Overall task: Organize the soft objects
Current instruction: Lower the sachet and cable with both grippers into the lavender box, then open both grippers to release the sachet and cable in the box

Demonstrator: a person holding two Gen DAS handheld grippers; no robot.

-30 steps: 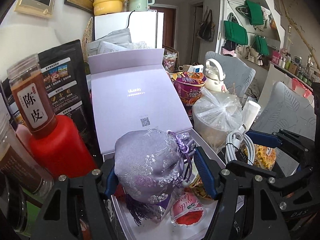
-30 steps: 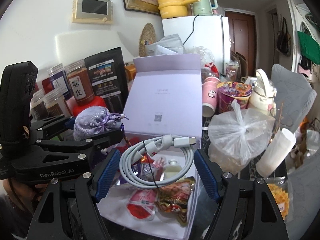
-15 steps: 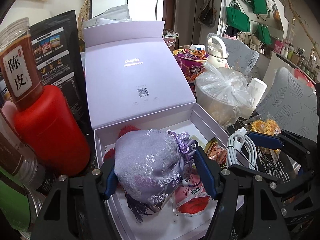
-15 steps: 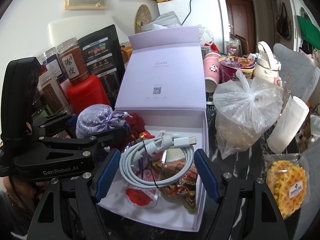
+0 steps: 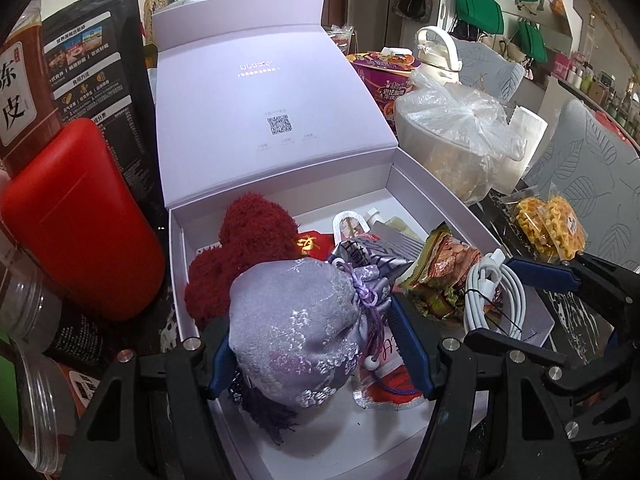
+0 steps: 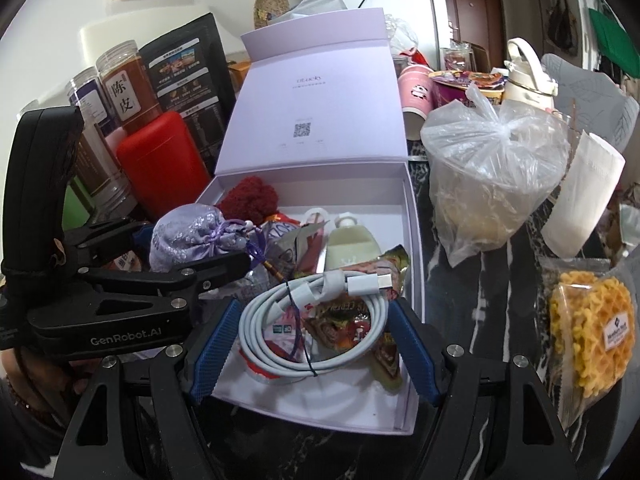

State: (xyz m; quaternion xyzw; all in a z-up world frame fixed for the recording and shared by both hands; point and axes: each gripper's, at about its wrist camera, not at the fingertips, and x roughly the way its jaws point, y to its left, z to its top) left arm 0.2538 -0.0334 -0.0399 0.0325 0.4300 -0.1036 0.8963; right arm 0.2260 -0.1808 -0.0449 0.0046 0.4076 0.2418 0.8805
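My left gripper is shut on a lilac embroidered drawstring pouch, which hangs just above the front left of an open lilac box. My right gripper is shut on a coiled white charging cable, over the box's front right. The right wrist view shows the box wall, with the left gripper and its pouch to the left. In the box lie a dark red plush, snack packets and a pale squeeze pouch.
A red container, labelled jars and a black bag crowd the box's left side. A knotted plastic bag over a tub, a paper roll and a waffle snack packet stand to its right. Cups and a bottle stand behind.
Both grippers have sunk towards the box and tipped downward, each keeping its load. The box floor and its contents now fill more of both views.
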